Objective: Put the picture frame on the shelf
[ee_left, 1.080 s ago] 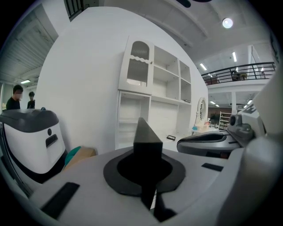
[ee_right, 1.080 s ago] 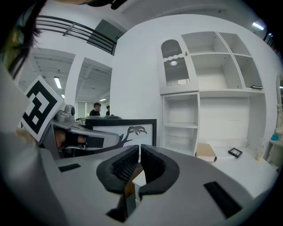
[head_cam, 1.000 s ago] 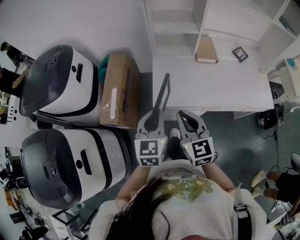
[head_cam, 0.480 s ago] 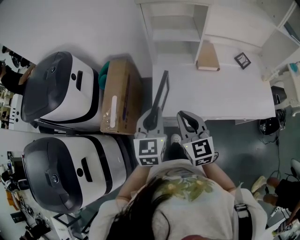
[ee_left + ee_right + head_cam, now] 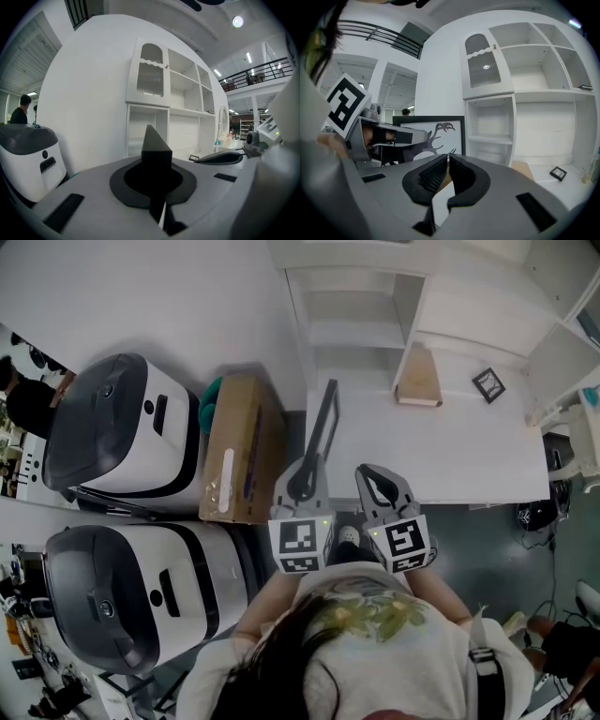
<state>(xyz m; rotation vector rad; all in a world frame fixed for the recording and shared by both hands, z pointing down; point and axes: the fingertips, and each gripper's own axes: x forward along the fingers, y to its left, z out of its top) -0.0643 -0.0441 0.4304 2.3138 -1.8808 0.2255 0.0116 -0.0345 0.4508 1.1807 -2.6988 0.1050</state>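
— What's the left gripper (image 5: 305, 479) got?
— It's clamped tight on the picture frame (image 5: 324, 423), held upright and edge-on by the left edge of the table (image 5: 469, 446).
— And the right gripper (image 5: 377, 486)?
— Jaws together, empty, just beside the left one. The shelf (image 5: 352, 310) stands beyond the table.

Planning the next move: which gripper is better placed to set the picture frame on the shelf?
Left: the left gripper is clamped on the picture frame, facing the shelf; the right gripper holds nothing.
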